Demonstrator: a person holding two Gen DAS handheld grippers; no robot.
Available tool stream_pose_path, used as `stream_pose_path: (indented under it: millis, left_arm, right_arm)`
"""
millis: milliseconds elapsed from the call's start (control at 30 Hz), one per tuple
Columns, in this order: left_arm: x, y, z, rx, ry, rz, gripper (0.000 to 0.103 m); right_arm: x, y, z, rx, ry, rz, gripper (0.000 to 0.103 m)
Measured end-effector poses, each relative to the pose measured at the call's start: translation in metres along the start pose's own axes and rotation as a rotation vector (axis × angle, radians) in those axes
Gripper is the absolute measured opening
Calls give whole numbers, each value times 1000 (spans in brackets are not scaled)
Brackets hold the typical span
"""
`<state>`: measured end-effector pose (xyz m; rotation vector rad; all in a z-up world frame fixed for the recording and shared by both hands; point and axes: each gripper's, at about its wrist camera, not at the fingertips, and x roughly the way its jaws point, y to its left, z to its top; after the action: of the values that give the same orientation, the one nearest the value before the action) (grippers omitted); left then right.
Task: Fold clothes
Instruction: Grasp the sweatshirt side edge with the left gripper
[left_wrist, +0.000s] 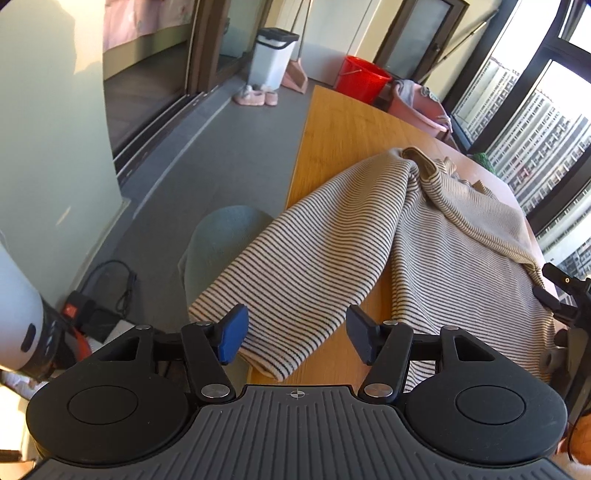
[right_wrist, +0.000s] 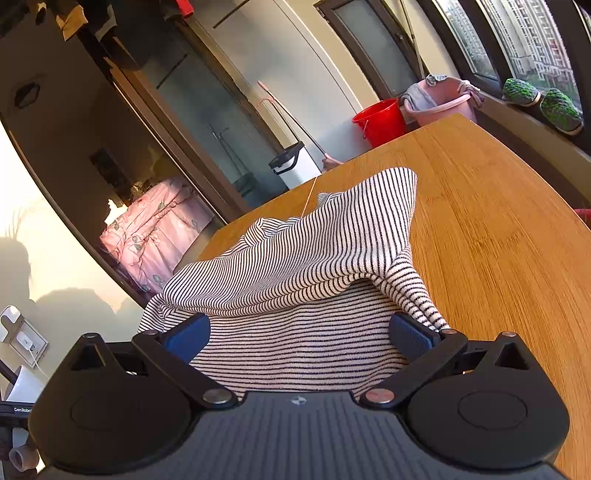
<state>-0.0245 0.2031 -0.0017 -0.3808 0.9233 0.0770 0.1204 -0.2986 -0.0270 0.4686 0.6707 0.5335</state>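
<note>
A cream top with thin dark stripes (left_wrist: 443, 258) lies crumpled on the wooden table (left_wrist: 343, 122). One sleeve (left_wrist: 295, 266) hangs over the table's left edge. My left gripper (left_wrist: 298, 338) is open around the sleeve's end; the left pad (left_wrist: 232, 338) is at its edge and the right pad stands clear of it. In the right wrist view the same top (right_wrist: 314, 251) is heaped in front of my right gripper (right_wrist: 300, 336). Its jaws stand wide, with striped cloth lying between them and a fold draped over the right pad (right_wrist: 412, 334).
A grey-green round seat (left_wrist: 221, 243) stands below the table's left edge. On the floor are a power strip with cables (left_wrist: 81, 310), slippers (left_wrist: 256, 98), a white bin (left_wrist: 271, 55), a red bucket (left_wrist: 362, 79) and a pink basin (left_wrist: 417, 107). Windows run along the right.
</note>
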Motion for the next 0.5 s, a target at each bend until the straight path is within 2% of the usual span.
stream_pose_path:
  millis: [333,500]
  left_arm:
    - [4,13,-4,-64,4,-33,63]
    - [13,20,-4,-108,18,-24,63]
  right_arm:
    - [-1,-1,-1,15,-14,0,103]
    - [-2,-6,-2,41,-30,11,103]
